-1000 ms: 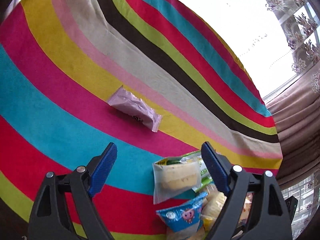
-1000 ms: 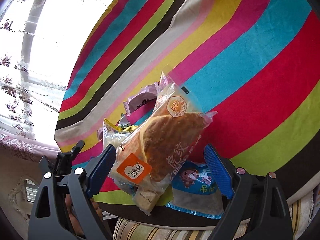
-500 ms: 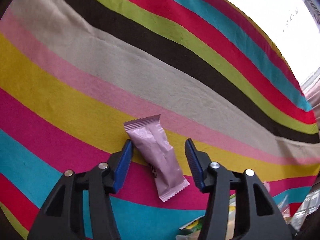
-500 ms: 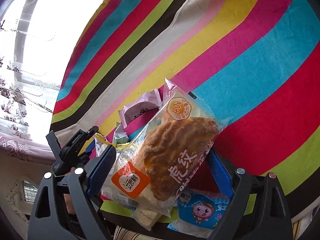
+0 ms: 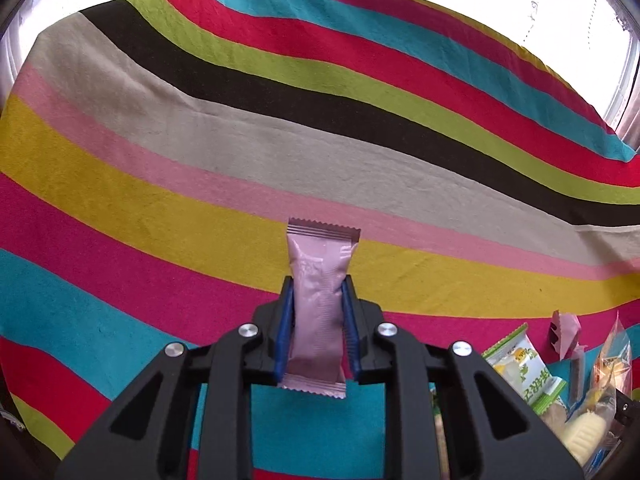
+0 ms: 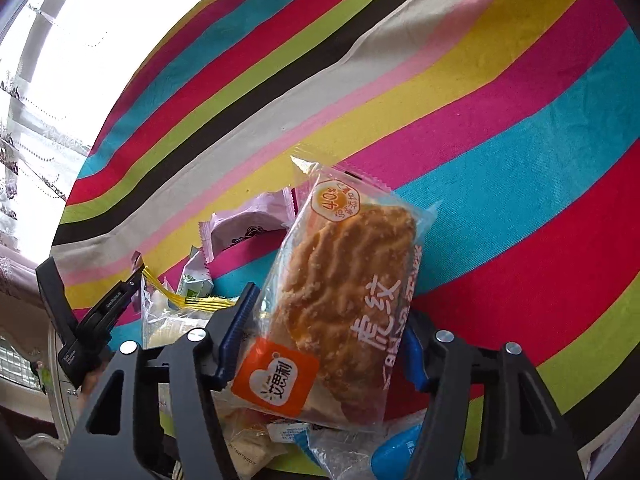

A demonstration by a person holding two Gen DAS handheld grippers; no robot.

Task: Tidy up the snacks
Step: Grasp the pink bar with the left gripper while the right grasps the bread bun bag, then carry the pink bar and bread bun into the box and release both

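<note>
In the left wrist view, the left hand-held gripper is closed on a pink snack bar, its blue pads pressing both long sides of the wrapper, which points forward over the striped cloth covering the desk; whether the bar is lifted or rests on the cloth cannot be told. Toward the desk's near right corner lies a cluster of packets, among them a green-and-white packet and a small pink wrapper. In the right wrist view, the right hand-held gripper is partly closed around a large clear bread packet with an orange label, its fingers pressing both sides. Beside and beneath the bread lie a pink packet, a yellow-edged clear packet and a blue packet, crowded near the desk's edge. The left gripper's dark body shows at the far left.
</note>
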